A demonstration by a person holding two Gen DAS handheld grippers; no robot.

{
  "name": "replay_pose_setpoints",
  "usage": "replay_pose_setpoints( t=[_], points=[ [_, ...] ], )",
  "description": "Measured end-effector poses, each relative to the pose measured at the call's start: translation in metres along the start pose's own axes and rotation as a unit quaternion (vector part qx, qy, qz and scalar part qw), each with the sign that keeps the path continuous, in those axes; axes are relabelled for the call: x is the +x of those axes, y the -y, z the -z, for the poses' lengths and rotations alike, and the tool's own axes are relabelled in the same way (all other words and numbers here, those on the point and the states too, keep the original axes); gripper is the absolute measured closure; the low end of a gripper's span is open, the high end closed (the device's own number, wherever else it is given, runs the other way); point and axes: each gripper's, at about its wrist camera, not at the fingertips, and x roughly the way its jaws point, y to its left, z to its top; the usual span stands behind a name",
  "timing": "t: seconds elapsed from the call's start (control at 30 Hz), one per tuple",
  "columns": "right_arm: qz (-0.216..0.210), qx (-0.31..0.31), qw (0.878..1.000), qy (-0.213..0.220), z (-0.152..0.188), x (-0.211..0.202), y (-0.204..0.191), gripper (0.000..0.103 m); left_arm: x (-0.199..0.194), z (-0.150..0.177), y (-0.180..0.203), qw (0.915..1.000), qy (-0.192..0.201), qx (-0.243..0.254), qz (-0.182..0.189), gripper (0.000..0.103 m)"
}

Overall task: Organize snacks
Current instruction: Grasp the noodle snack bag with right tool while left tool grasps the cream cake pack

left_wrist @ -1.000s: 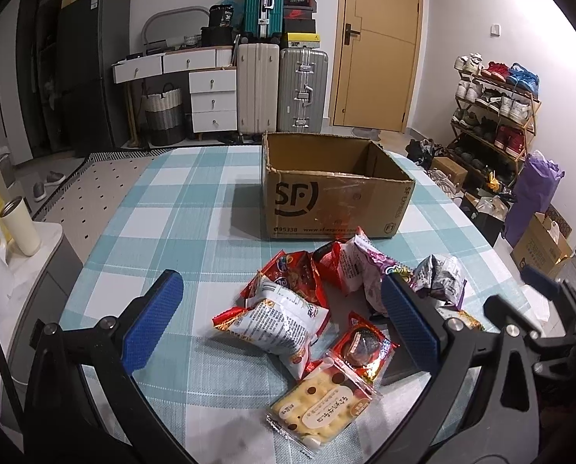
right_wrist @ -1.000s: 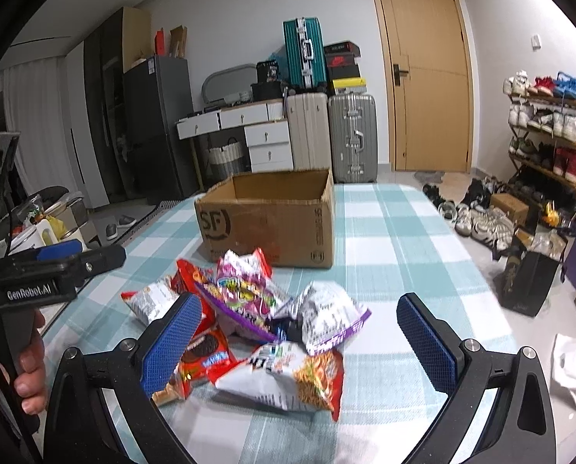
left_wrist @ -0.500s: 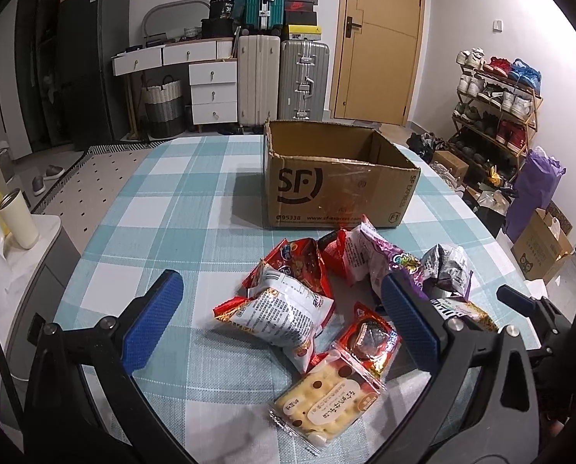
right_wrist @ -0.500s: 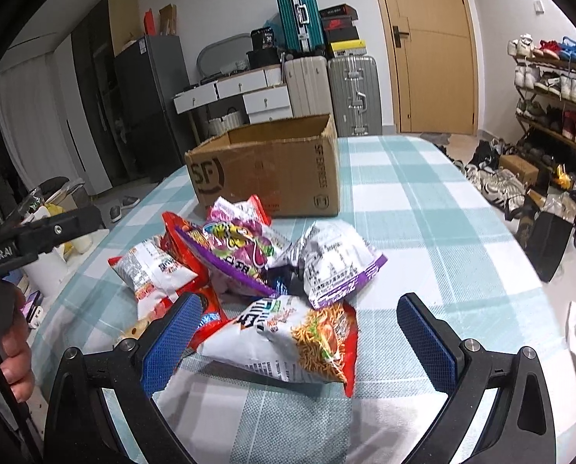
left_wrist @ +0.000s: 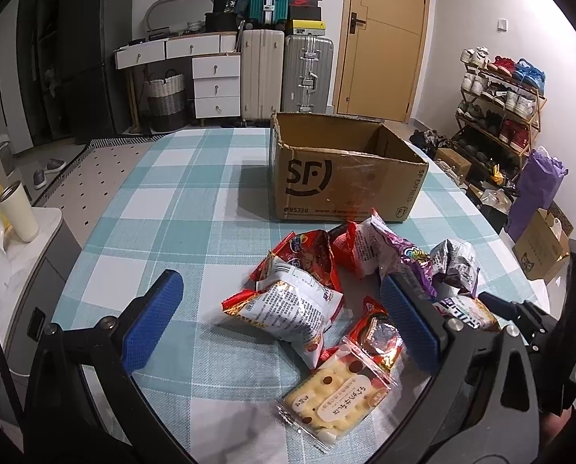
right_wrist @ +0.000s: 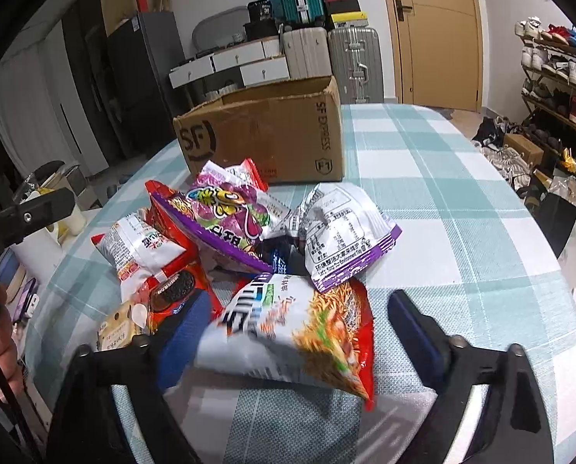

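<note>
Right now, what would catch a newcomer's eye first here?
The heap of bright snack bags on the checked tablecloth, then the open cardboard box just behind it. Nearest the right gripper, open, lies a noodle packet between its fingers; the left gripper is open too.

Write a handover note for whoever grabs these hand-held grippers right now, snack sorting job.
Left hand-held gripper: open, empty, low over the near side of the snack pile, the white chip bag between its fingers.
Right hand-held gripper: open, straddling the noodle packet, not clamped.
Cardboard box: open at the table's far side; the part of its inside in view holds nothing.
Done: nothing packed that shows.
Left: all snacks, including the biscuit pack and the purple candy bag.
</note>
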Motion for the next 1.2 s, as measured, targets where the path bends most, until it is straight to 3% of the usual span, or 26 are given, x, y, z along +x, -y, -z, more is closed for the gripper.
replay_pose_setpoints(
  t=[0.1,0.23,0.37,0.83,1.2],
  points=[
    [-0.014,0.007,1.0,-0.007,0.001,0.003,0.002,0.023,0.0,0.0,-0.003,1.0,-0.001,-0.002,-0.002,0.001],
    [-0.018,-0.009,1.0,-0.012,0.003,0.003,0.0,0.042,-0.001,0.001,-0.008,1.0,-0.001,-0.004,-0.006,0.001],
    [-0.027,-0.007,0.999,-0.016,0.003,0.002,0.004,0.047,-0.001,0.001,-0.013,0.9999,-0.001,-0.009,-0.01,0.001],
    [-0.048,0.01,0.999,0.0,0.003,-0.011,0.008,0.05,-0.005,0.006,-0.034,0.9994,-0.009,-0.021,-0.027,0.001],
    [-0.063,0.014,0.998,0.016,0.007,-0.028,0.007,0.05,0.004,0.031,-0.038,0.9986,-0.05,-0.013,-0.011,0.001]
  ],
)
